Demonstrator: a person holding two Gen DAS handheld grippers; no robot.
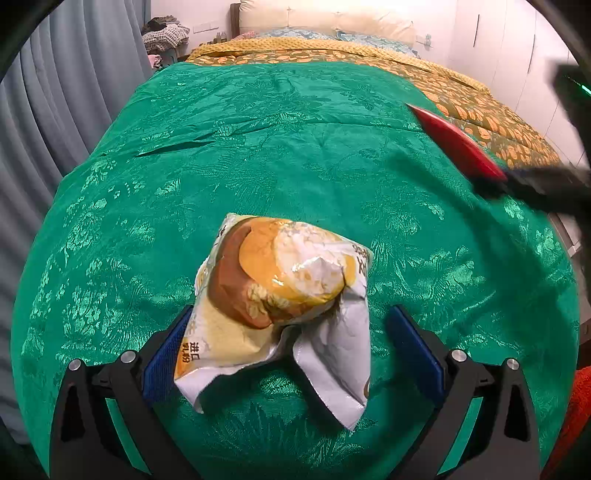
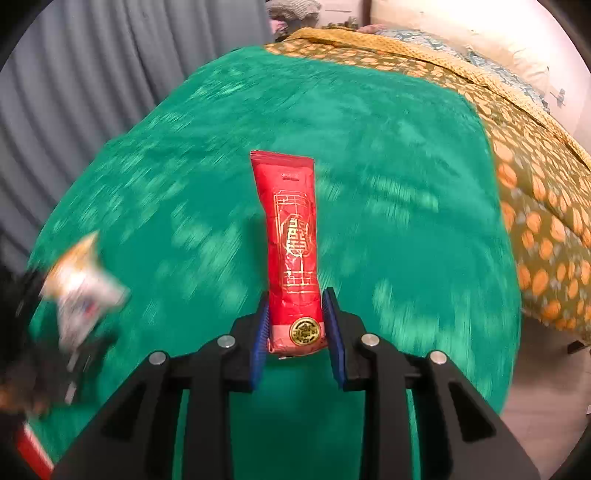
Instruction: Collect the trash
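Left wrist view: the right tongs [image 1: 532, 184] enter from 3 o'clock as a dark smear, their shape hard to make out, and only part of the red packet [image 1: 456, 142] they carry shows, slanting toward 1 o'clock. The left tongs [image 1: 295, 354] stand released, blue pads [image 1: 166, 354] wide apart. Between them lies a crumpled bread wrapper [image 1: 284, 306] at 6 o'clock on the green bedspread [image 1: 258, 147]. Its front is printed with a brown bun and yellow filling; its white inner side folds out toward 5 o'clock. Its left edge covers part of the left pad, and whether it touches that pad cannot be told; it lies apart from the right pad. Toward 12 o'clock an orange-patterned quilt [image 1: 332, 55] and pillows [image 1: 325, 22] lie at the head of the bed.

Right wrist view: most of the scene is motion-blurred. The right tongs [image 2: 297, 325] are clenched on the lower end of the red packet [image 2: 291, 240], which stands upright toward 12 o'clock, glossy red with gold line art and a round gold seal near the pads. At 9 o'clock the bread wrapper [image 2: 81, 291] is a pale, orange-tipped blur, and the left tongs [image 2: 44, 369] beside it are dark and indistinct. Grey curtains [image 2: 92, 74] fill 10 o'clock.
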